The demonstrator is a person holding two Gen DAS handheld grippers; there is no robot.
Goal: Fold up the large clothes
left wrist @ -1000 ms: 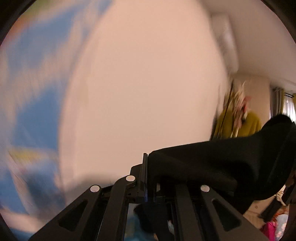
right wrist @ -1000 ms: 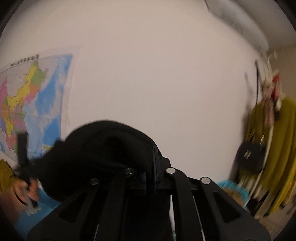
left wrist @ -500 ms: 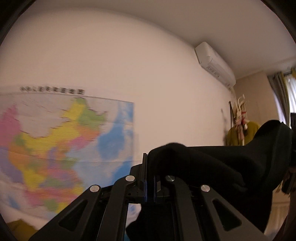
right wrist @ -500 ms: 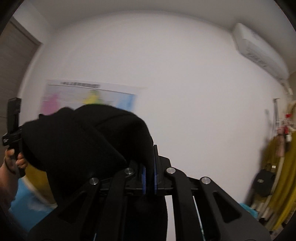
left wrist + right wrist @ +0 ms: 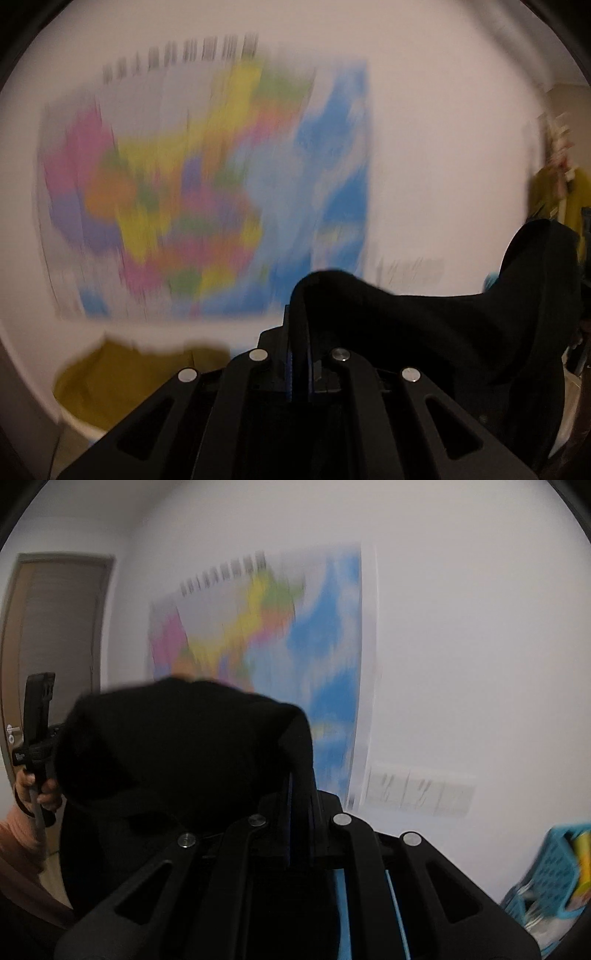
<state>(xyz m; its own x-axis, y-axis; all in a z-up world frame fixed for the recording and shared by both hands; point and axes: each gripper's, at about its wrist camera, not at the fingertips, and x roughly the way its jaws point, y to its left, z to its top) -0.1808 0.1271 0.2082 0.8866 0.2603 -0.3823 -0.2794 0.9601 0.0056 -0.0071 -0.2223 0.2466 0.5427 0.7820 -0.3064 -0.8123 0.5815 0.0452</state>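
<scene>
Left gripper pinches a black garment that drapes rightward from its jaws, a blurred map beyond, while right gripper clamps the same cloth, bulging to its left

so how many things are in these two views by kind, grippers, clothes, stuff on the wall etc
grippers: 2, the left gripper and the right gripper, both clamped on the cloth
black garments: 1, the black garment held up between them
wall maps: 1, the map
doors: 1, the door
blue baskets: 1, the blue basket
yellow cloth: 1, the yellow fabric
total: 7
</scene>
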